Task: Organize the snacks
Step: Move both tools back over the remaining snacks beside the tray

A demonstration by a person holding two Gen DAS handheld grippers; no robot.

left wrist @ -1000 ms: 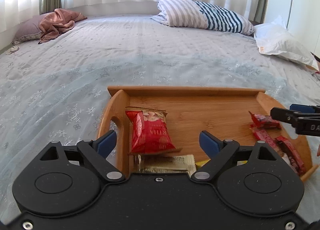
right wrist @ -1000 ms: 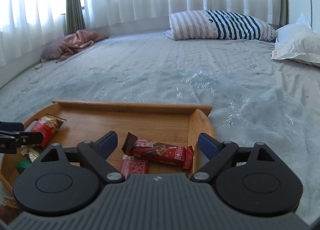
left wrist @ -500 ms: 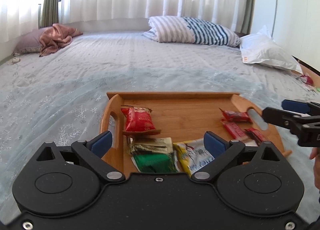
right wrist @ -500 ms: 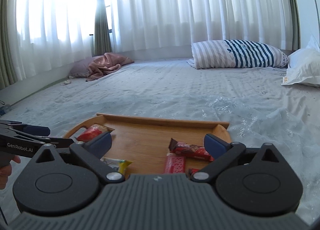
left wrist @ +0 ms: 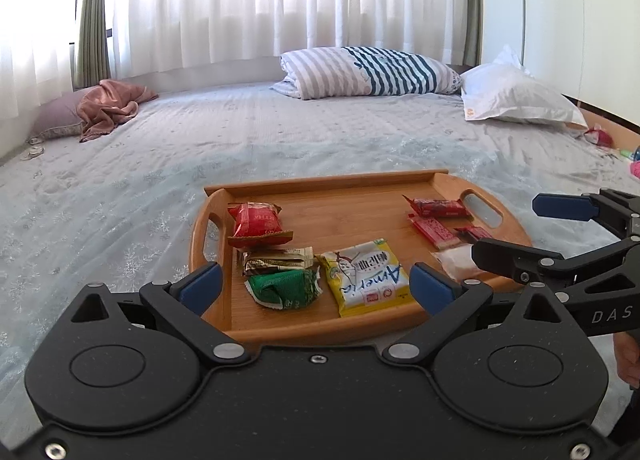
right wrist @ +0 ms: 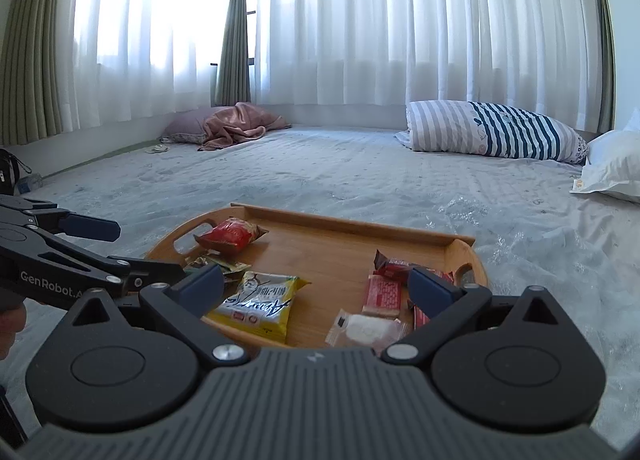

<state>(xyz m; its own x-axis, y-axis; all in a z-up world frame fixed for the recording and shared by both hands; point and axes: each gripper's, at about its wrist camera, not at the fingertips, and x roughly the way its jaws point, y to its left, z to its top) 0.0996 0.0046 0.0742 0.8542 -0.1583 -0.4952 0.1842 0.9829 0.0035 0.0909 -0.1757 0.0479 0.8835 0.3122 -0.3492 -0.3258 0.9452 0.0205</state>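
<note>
A wooden tray (left wrist: pixel 320 182) with two handle slots lies on the bed. On its left side are a red bag (left wrist: pixel 256 220), a brown-and-cream packet (left wrist: pixel 278 260) and a green packet (left wrist: pixel 284 288). A yellow-and-white pack (left wrist: pixel 368 276) lies at the front middle. Red bars (left wrist: pixel 438 207) and a clear packet with white contents (left wrist: pixel 456 262) sit on the right. My left gripper (left wrist: pixel 316 286) hangs open before the tray's near edge, holding nothing. My right gripper (right wrist: pixel 316 286) is open and empty over the tray's (right wrist: pixel 352 226) near right corner, above the clear packet (right wrist: pixel 366 328).
The pale quilted bed (left wrist: pixel 280 140) spreads all round the tray. A striped pillow (left wrist: pixel 368 72) and a white pillow (left wrist: pixel 516 100) lie at the far right, and a pink cloth on a cushion (left wrist: pixel 108 108) at the far left. White curtains hang behind. A hand (left wrist: pixel 628 356) shows at the right.
Both grippers have drawn back from the tray and risen a little, so the whole tray and the front snacks now show. Their jaws stand slightly wider.
</note>
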